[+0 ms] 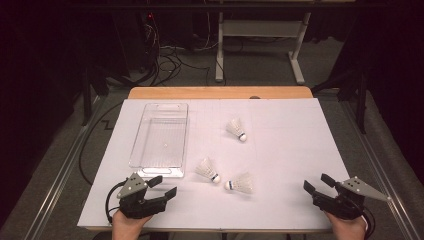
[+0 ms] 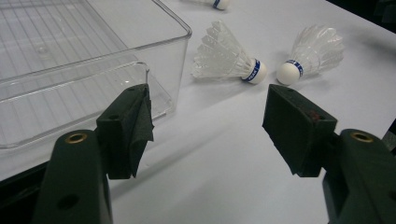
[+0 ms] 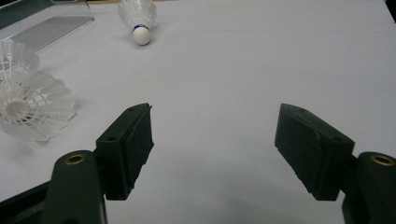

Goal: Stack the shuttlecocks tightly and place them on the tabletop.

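Lying ahead of the left gripper (image 2: 205, 123), whose released jaws grasp nothing, two shuttlecocks (image 2: 229, 60) rest apart.

A tray (image 1: 161, 140) lies toward the table's (image 1: 290, 150) left edge; two shuttlecocks (image 1: 208, 170) (image 1: 240, 183) (just apart) near the front edge, a third (image 1: 236, 129) behind them.

High view: fixed above the near edge, facing forward and down, far enough to take in the whole table (image 1: 280, 150). Left gripper view: low and close over the sheet, facing the tray (image 2: 93, 51) corner and two shuttlecocks (image 2: 231, 58). Right gripper view: equally low, facing across the table. All three views share the shuttlecocks mid-table.
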### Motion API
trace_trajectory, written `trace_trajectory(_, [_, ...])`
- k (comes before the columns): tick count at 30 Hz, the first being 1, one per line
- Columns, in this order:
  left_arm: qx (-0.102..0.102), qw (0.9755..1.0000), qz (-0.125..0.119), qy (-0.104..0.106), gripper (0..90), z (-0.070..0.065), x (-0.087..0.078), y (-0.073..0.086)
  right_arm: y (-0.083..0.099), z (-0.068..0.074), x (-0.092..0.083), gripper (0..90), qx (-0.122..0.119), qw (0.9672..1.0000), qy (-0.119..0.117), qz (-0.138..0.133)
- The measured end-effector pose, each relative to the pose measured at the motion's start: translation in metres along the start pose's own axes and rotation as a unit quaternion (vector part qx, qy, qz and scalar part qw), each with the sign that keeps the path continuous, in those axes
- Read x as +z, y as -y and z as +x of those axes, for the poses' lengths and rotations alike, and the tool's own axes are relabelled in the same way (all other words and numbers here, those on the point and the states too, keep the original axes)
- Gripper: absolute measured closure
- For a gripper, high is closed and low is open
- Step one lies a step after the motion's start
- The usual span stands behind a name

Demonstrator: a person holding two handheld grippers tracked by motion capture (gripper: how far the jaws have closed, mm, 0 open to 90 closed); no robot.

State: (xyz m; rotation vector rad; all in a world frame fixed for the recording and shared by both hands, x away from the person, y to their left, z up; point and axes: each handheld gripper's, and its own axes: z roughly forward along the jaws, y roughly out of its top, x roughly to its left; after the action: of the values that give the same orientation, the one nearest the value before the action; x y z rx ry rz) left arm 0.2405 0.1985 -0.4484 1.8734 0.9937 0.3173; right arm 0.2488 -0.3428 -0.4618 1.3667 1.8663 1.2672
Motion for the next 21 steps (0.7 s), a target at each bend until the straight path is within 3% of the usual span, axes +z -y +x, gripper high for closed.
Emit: trace_trajectory(21, [0.004,0.9998,0.009,0.017,33.6,-0.016,0.019,-0.008,0.000,0.000,0.001,28.3,-0.001,1.0000,-0.005,0.008])
